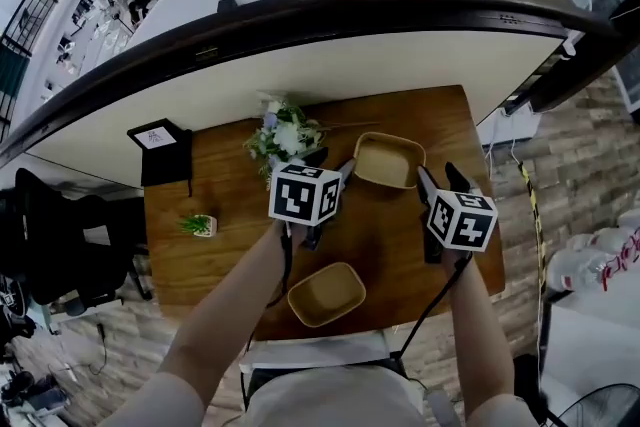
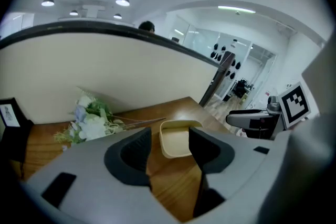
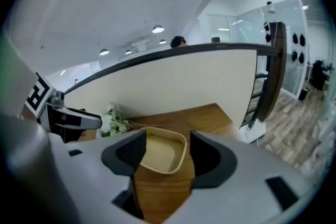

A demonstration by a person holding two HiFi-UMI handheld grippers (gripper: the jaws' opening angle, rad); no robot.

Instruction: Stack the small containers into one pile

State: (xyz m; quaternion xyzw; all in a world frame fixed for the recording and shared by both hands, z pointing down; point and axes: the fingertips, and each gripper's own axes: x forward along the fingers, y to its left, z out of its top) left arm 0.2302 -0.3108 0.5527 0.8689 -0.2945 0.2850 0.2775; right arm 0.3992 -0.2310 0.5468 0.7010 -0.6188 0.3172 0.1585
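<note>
Left gripper (image 1: pixel 335 165) & right gripper (image 1: pixel 440 177) hover w/ jaws apart, nothing held. They flank the far container (image 1: pixel 388 160), prob. lining up a pickup. Near container (image 1: pixel 326 294) sits well apart at the table's (image 1: pixel 230 245) front edge; nothing is stacked yet.

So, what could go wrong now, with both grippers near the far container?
Both the left gripper and the right gripper, jaws apart, point at the same far container; they may collide there.
The flower bouquet lies just beside that container, so the left gripper could snag it.
The near container sits close to the front edge of the table; a nudge might tip it off.
</note>
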